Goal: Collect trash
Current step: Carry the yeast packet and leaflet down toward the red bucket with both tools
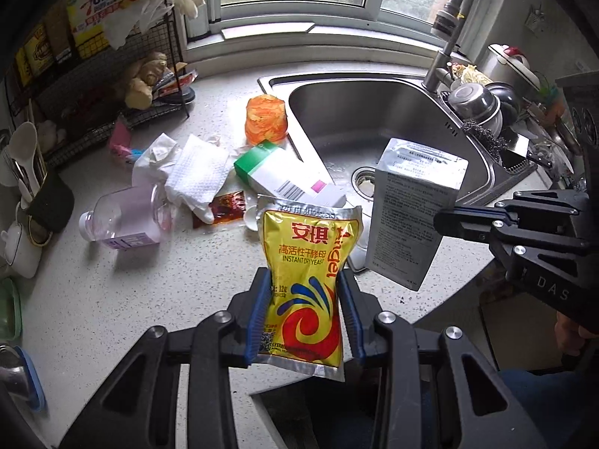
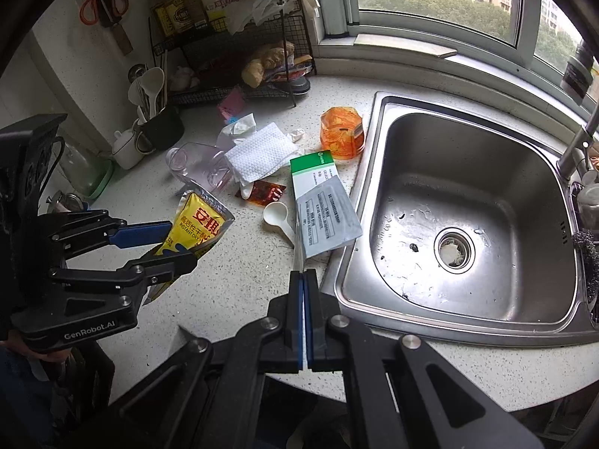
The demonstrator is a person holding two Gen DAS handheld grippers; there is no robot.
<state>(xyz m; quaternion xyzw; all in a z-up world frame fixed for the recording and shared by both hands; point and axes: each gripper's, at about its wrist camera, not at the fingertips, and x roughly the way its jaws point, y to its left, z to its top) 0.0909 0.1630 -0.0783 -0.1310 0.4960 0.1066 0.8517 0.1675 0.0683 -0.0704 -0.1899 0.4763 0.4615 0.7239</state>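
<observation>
A white speckled stone countertop is filling the frame's middle, carrying a toppled clear plastic bottle, crumpled white paper towels, a green-and-white carton, an orange plastic cup, a red sauce sachet and a white plastic scoop, left of centre.

The yellow yeast packet is hiding part of the white scoop, and paper towels are covering the sauce sachet's corner.

On the speckled white countertop, the round orange plastic container stands just left of the steel sink; nearer lie a green-and-white carton and crumpled white paper towel.
</observation>
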